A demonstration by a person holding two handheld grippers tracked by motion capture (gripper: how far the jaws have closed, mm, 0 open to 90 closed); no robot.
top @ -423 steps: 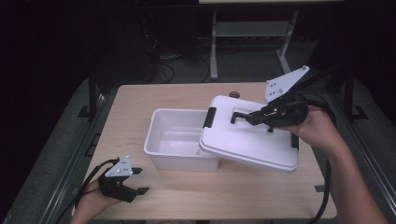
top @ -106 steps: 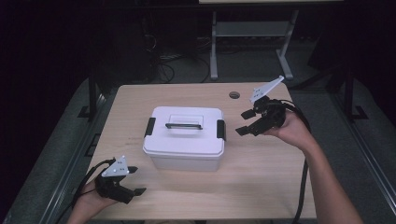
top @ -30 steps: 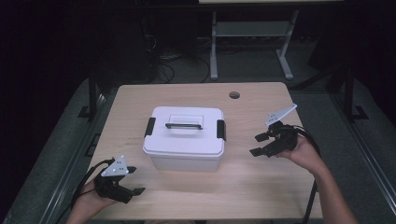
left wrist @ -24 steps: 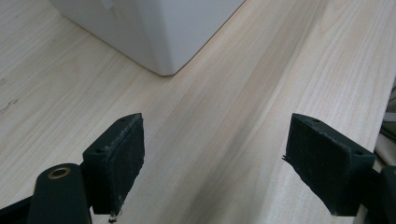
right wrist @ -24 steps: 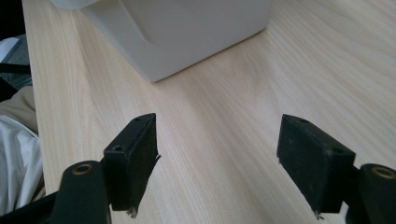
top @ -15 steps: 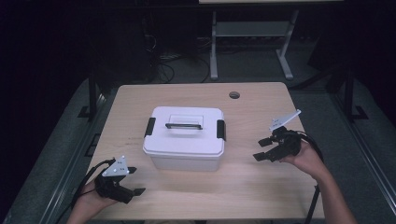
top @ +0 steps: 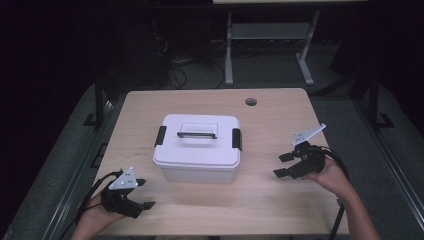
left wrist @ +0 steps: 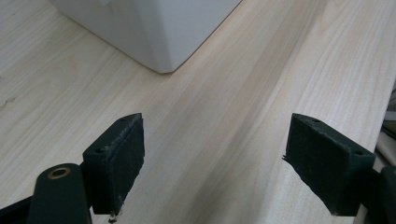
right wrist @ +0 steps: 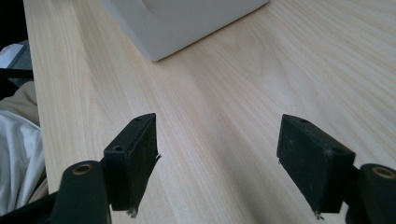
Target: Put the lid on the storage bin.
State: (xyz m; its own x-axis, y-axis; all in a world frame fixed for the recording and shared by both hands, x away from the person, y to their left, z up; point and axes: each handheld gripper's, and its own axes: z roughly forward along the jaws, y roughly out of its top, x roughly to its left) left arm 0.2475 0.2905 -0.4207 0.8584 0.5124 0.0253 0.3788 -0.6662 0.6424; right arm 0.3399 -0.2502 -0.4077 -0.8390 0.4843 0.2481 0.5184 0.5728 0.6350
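High view showed my right gripper [top: 284, 164] with jaws spread, empty, right of the white lidded box [top: 197, 147] at mid-table. My left gripper [top: 141, 193] (also spread, holding nothing) sat near the box's near-left corner.

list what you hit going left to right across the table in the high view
left gripper → white lidded box → right gripper
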